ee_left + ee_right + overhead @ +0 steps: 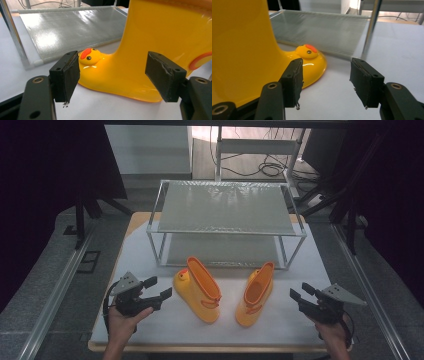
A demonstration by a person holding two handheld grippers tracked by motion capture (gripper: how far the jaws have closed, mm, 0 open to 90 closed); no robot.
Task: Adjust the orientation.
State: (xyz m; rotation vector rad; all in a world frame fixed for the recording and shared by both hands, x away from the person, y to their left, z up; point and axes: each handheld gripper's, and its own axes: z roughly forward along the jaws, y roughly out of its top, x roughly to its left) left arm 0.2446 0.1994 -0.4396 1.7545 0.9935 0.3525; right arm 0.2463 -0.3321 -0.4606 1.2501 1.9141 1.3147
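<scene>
Two yellow boots (pixel 197 290) (pixel 256 295) stand before a rack (pixel 227 210); each hand-held gripper (pixel 159 289) (pixel 301 291) gapes empty.

Both boots — the left boot (pixel 197 290) and the right boot (pixel 255 295) — are glossy yellow with orange rims and orange side trim. Each toe bears a duck face (pixel 88 56) — orange crest, black eye. The rack (pixel 226 220) is silvery grey, on a white table (pixel 165 327).

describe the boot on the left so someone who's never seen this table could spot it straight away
Start at the two-tier metal rack on the white table. Two yellow boots stand before it; take the left boot, nearest the left gripper. Its duck-face toe shows at the rack end, unlike the right boot.
</scene>
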